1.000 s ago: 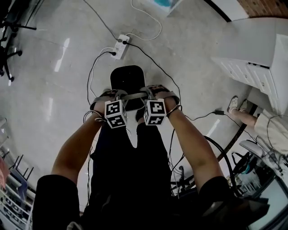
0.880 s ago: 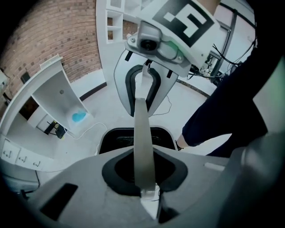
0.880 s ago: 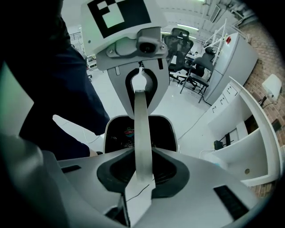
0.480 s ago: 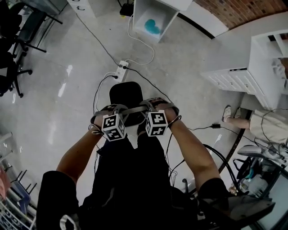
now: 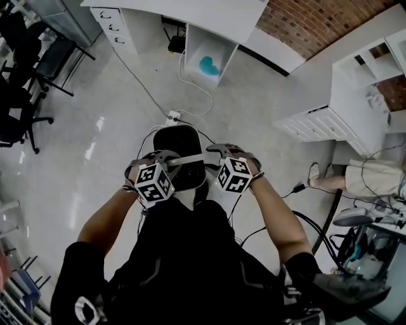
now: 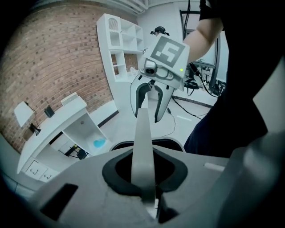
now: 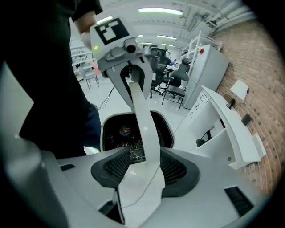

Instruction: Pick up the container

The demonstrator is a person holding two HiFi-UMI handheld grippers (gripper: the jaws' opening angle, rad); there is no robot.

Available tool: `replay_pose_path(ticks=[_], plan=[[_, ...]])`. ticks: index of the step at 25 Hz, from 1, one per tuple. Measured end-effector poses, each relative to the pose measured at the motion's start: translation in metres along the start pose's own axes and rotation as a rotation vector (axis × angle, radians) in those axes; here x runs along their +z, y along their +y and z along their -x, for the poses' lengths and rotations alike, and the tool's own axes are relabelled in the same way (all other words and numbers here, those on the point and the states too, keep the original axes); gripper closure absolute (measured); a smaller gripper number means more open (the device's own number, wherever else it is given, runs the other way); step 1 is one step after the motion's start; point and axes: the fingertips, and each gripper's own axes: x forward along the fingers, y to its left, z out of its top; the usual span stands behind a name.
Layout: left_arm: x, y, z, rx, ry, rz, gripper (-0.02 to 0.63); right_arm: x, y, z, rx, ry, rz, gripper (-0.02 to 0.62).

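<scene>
Closest to me, my left claw (image 6: 144,178) is clenched on the container's handle (image 6: 141,133). The pale band runs out from between its pads and across to the other claw. In the right gripper view my right claw (image 7: 142,171) is opening. The same band lies between its ribbed pads (image 7: 176,167), and I can see space on both sides, so I judge this claw has released its hold.

The handle's long axis runs left to right across my body, from one claw to the other. The container (image 5: 181,143) hangs just below that line, between the two claws and a little ahead of them, clear of the floor (image 5: 76,127). Its dark mouth faces up at the head view. The coming move depends on this relation. With only the left claw gripping, I expect the load to hang off the handle's left end, and the container could tip or swing towards the right.

Beyond it, a power strip (image 5: 172,117) lies on the floor, and farther off stands a white desk (image 5: 190,13).

Compared with a second ago, the two claws sit wider apart along the handle. The right claw was clenched then. The head view has also lifted, bringing the desk into sight.
</scene>
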Motion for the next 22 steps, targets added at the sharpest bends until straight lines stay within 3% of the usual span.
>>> replay_pose_path(ticks=[5,11,17,22], plan=[[0.018,0.003,0.028,0.024,-0.054,0.006,0.569,0.022,-0.008,0.047,-0.030,-0.132,-0.271,0.408],[0.046,0.021,0.058,0.061,-0.141,0.067,0.568,0.040,-0.040,0.104,-0.134,-0.408,-0.570,0.408],[0.066,0.043,0.093,0.140,-0.197,0.072,0.571,0.061,-0.076,0.163,-0.334,-0.623,-0.697,0.417],[0.080,0.055,0.116,0.200,-0.243,0.120,0.571,0.075,-0.088,0.201,-0.493,-0.734,-0.760,0.519]])
